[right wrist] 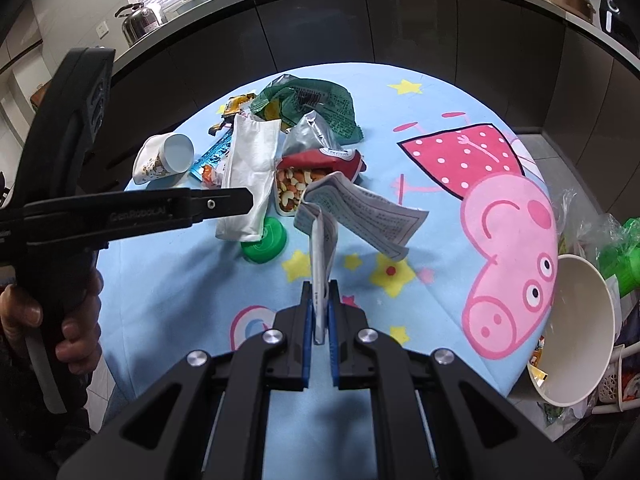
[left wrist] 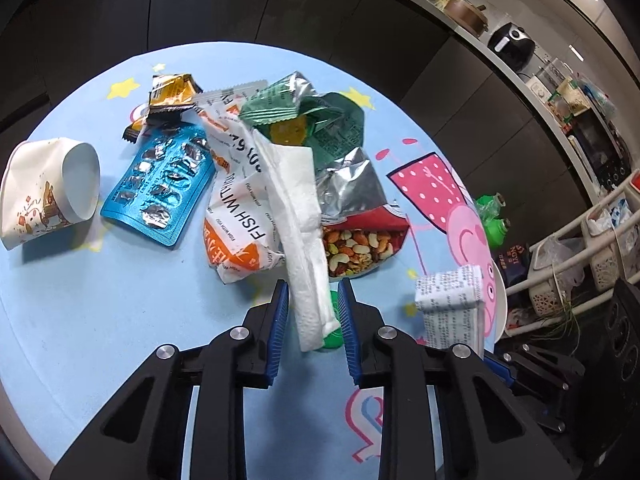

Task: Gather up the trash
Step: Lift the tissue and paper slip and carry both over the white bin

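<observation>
Table (left wrist: 80,320): round, covered in a light blue cartoon-pig cloth; a heap of trash is carried at its centre.

Left gripper (left wrist: 312,316): fingers set apart, blue pads on either side of a folded white paper towel (left wrist: 298,216); a gap is seen at each side, so no grip is shown. The towel lies lengthwise over the heap, its near end resting by a green bottle cap (right wrist: 266,242).

Right gripper (right wrist: 320,312): fingers closed tight on a folded printed leaflet (right wrist: 360,212), which is held up off the table, its free end fanned open in the air.

Heap, items touching or overlapping: nut packet (left wrist: 360,248), red with a clear window; white and orange fish wrapper (left wrist: 240,216); green wrapper (left wrist: 332,120); silver foil bag (left wrist: 352,188).

Left of the heap: blue blister pack (left wrist: 160,188), emptied; crushed paper cup (left wrist: 44,192), on its side; yellow-black wrapper (left wrist: 172,90), behind.

At the table's right edge: large white paper bowl (right wrist: 580,332).
</observation>
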### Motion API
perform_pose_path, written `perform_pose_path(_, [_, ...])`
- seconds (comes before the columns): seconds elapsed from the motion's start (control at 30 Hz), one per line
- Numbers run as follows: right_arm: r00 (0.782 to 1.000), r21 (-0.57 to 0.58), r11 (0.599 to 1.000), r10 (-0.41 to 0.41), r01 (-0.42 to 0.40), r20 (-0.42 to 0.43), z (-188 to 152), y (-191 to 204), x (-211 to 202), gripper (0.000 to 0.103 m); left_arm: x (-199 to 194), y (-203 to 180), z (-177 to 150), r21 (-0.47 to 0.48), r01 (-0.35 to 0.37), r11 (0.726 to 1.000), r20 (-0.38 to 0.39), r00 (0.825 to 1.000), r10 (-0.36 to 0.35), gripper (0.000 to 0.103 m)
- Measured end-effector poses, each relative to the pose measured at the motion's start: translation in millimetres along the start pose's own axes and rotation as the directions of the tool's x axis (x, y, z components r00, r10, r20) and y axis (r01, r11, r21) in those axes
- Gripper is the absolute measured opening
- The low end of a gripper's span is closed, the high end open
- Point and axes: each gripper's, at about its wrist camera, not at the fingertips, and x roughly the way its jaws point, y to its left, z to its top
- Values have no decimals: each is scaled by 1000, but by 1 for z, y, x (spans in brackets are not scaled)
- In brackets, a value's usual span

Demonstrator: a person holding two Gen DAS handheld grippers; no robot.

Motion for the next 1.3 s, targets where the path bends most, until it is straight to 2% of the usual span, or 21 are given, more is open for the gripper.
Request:
perform_pose_path(0.13, [1000, 4, 1000, -1, 1, 0, -1, 1, 0, 8, 2, 2, 2, -12, 6, 1000, -3, 1000, -6, 24])
perform_pose_path(0.23, [1000, 3, 1000, -4, 4, 0, -2, 1, 0, 8, 2, -1, 2, 6, -17, 1000, 2, 1000, 17, 24])
perform_pose_path(0.3, [1000, 7, 1000, -3, 3, 3, -2, 1, -1, 8, 3, -3, 1, 10, -30, 999, 3, 1000, 30, 21])
perform_pose_path(0.37, [1000, 6, 1000, -4, 4, 5, -3, 2, -2, 8, 4, -4, 0, 2, -29, 1000, -4, 1000, 29, 5])
perform_pose_path(0.63, [999, 19, 1000, 11, -12, 54, -5, -1, -24, 8, -35, -13, -14, 28, -43, 999, 66, 997, 42, 3])
perform_pose_path(0.93, [992, 53, 999, -3, -3, 128, -6, -15, -58, 8, -73, -65, -23, 172, -76, 982, 138, 989, 52, 3])
perform_pose_path(1.13, [985, 106, 994, -42, 25, 170, -12, -38, -82, 8, -79, -104, -25, 279, -78, 957, 162, 986, 33, 3])
perform_pose_path(1.3, [976, 165, 985, -85, 52, 199, -18, -62, -99, 8, -77, -129, -26, 327, -63, 943, 160, 987, 11, 3])
